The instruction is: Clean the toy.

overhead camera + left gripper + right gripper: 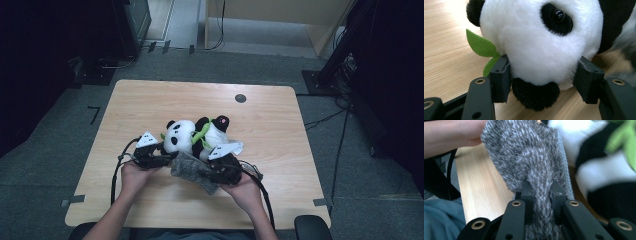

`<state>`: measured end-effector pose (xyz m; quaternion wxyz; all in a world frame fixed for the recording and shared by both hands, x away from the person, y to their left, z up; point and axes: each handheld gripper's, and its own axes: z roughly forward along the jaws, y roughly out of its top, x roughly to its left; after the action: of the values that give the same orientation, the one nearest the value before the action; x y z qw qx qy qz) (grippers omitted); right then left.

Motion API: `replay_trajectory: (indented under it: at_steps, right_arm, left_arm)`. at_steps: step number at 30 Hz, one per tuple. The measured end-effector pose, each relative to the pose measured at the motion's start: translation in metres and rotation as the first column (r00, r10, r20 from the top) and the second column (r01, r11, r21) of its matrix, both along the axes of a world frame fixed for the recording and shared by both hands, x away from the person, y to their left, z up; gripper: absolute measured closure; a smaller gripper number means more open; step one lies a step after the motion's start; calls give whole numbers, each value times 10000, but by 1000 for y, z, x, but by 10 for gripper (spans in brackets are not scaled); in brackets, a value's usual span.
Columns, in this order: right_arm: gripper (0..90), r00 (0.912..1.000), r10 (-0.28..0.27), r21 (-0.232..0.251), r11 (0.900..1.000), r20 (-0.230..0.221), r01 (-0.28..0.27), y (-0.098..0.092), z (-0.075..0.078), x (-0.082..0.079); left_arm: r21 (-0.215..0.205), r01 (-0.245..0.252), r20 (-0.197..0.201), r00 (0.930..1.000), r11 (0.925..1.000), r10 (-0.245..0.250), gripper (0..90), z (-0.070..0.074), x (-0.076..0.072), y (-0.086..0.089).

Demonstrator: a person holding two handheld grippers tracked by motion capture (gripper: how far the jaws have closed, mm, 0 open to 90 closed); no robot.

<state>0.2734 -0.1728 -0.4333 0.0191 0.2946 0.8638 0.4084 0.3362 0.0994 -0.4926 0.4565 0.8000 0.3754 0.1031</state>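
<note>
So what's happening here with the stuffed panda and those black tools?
A person at a wooden table holds a claw in each hand. The left claw grips the plush panda by the head, with the panda lying on the table. The right claw is shut on a fuzzy grey cloth, held up right beside the panda.

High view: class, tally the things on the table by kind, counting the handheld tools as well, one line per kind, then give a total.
Plush panda: 1
Grey fuzzy cloth: 1
Handheld grippers: 2, the left gripper and the right gripper
Total: 4
</note>
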Motion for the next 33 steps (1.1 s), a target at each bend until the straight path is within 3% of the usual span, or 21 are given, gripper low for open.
replay_trajectory:
  at_steps: [4,6,9,11,15,20,33]
  right_arm:
    - [789,10000,-8,64,10000,92,7,20,-1,14]
    - [788,9997,-78,-133,9999,251,81,31,-4,21]
    - [788,9956,-622,-679,9954,706,670,40,-9,29]
    - [788,9926,-880,-784,9924,834,946,42,-12,32]
    - [788,9881,-1168,-939,9875,1003,1263,40,-15,31]
    - [788,9867,-1369,-915,9852,871,1448,31,-19,30]
    - [787,9794,-1678,-883,9801,1119,1780,5,-10,6]
  left_arm:
    - [-16,-1,-18,10000,10000,1,382,0,0,0]
    - [-18,6,-15,10000,10000,-6,382,0,0,0]
    - [24,9,-14,10000,10000,-9,383,0,0,0]
    - [15,6,-7,10000,10000,-6,383,0,0,0]
    - [39,16,-4,10000,10000,-16,382,0,0,0]
    - [55,33,7,10000,10000,-33,382,0,0,0]
    - [4,11,-45,10000,10000,-11,383,0,0,0]
